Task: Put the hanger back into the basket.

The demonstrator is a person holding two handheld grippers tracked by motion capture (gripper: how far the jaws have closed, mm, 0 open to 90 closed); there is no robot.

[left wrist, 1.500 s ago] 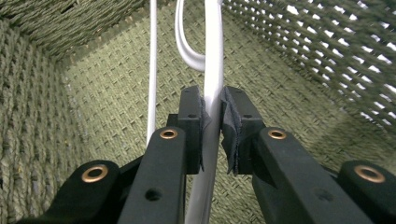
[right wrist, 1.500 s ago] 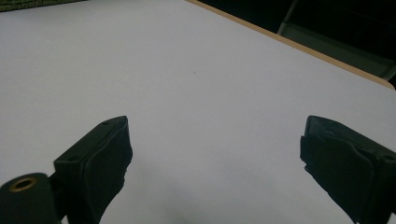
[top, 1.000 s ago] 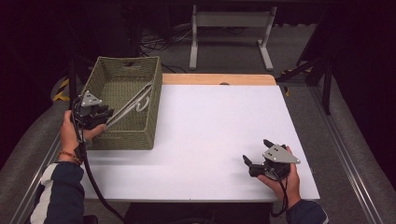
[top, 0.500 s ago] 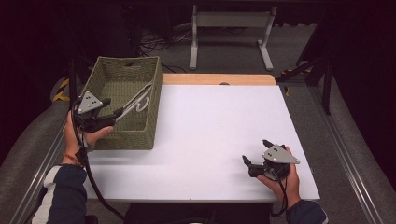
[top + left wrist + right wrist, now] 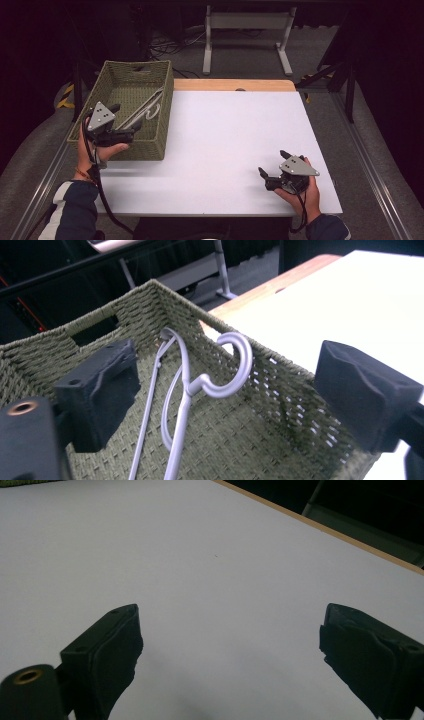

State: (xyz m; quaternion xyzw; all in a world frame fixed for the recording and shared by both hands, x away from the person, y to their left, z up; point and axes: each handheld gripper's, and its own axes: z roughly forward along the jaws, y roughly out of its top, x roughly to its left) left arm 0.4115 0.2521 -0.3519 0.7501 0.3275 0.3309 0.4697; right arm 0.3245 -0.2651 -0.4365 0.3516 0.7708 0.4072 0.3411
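On my left gripper view I look between my own two black fingers [image 5: 95,395], set wide apart with nothing between them, straight into a green woven basket [image 5: 280,385]. Inside it lie white hangers [image 5: 187,390]: thin, smooth plastic, with one rounded hook curling up against the basket's side wall and the long bars running down across the woven floor. The weave is coarse and olive, and a slot handle is cut in the far wall.

From the high view I see what that close camera cannot: the left gripper [image 5: 116,131] is held over the near left part of the basket [image 5: 150,145], and the basket sits at the left edge of the white desk [image 5: 230,140]. There the hangers [image 5: 142,107] read as pale lines slanting across the basket's floor.

The right gripper [image 5: 272,167] sits well apart, near the front right corner of the desk, in my right hand [image 5: 305,192]. Its own view shows both fingers [image 5: 102,655] spread wide over bare white surface, holding nothing. Beyond the desk's wooden far edge is a grey floor and a metal frame [image 5: 245,35].
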